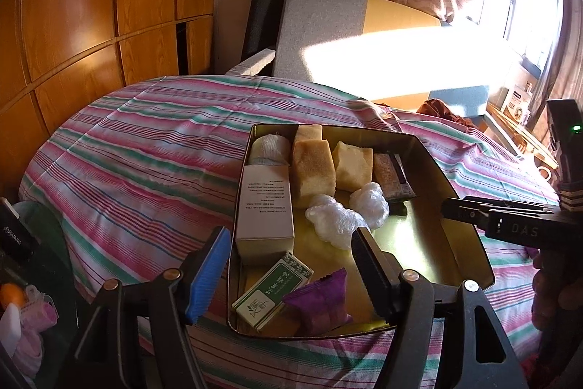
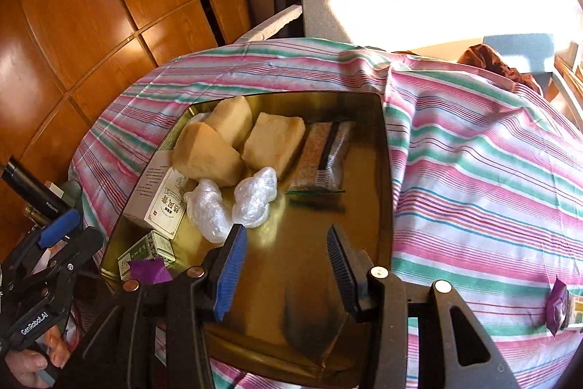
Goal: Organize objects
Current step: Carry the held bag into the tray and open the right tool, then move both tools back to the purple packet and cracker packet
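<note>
I'd say mostly done: tin [image 2: 386, 170] mid-frame on the striped bed [image 2: 473, 170] holds nearly everything, purple packet [image 2: 557, 307] at lower right still outside, left hand-held gripper [image 1: 291, 276] and right hand-held gripper [image 2: 288, 274] both released, empty.

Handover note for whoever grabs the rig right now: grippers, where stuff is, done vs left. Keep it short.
Left gripper: open, empty, hovering over the near-left corner of the gold tin.
Right gripper: open, empty, over the tin's bare near floor.
In the tin: three yellow sponge blocks, white box, green tea box, purple sachet, two crumpled clear plastic wads, brown snack packet, a white roll at the far-left corner.
Left: another purple sachet, with something yellow beside it, lies out on the striped bedcover, right of the tin.
</note>
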`<control>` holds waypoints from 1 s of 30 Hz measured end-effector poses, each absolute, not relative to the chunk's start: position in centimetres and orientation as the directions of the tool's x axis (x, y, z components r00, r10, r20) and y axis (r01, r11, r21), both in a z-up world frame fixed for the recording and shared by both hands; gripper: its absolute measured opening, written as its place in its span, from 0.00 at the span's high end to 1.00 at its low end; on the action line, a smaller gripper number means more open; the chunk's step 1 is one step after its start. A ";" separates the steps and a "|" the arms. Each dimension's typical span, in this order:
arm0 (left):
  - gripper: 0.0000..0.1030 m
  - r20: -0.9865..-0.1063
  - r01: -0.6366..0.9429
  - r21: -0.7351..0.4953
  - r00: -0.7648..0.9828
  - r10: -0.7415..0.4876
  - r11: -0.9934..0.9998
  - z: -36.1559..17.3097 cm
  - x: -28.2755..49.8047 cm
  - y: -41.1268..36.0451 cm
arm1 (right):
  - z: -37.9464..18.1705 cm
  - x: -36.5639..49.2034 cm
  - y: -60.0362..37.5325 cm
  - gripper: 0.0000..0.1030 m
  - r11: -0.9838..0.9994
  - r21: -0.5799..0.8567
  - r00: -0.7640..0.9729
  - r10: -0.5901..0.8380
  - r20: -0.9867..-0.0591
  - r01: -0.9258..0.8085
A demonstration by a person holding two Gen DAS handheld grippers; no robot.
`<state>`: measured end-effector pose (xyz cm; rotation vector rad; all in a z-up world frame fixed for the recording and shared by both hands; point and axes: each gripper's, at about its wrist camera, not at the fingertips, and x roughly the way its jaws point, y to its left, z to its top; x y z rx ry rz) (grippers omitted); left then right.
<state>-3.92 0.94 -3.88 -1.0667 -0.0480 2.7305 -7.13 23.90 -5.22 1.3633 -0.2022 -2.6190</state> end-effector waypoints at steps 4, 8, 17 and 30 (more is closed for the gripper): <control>0.32 -0.666 -0.209 -0.096 -0.714 0.219 -0.973 -3.7 -3.6 1.9 | -4.7 -5.3 27.3 0.55 -0.975 0.221 -0.584 -0.189 -0.790 0.017; 0.32 -0.666 -0.239 -0.080 -0.710 0.230 -0.968 -3.6 -3.4 3.1 | -4.4 -3.5 31.5 0.55 -0.970 0.231 -0.605 -0.140 -0.784 -0.075; 0.32 -0.658 -0.333 -0.041 -0.701 0.276 -0.942 -2.6 -2.9 6.8 | -3.6 0.6 42.6 0.55 -0.916 0.240 -0.639 0.022 -0.769 -0.321; 0.32 -0.676 -0.563 0.024 -0.618 0.401 -0.826 -1.7 -1.9 18.0 | -6.6 9.6 58.3 0.55 -0.524 0.571 -0.732 0.161 -0.662 -0.632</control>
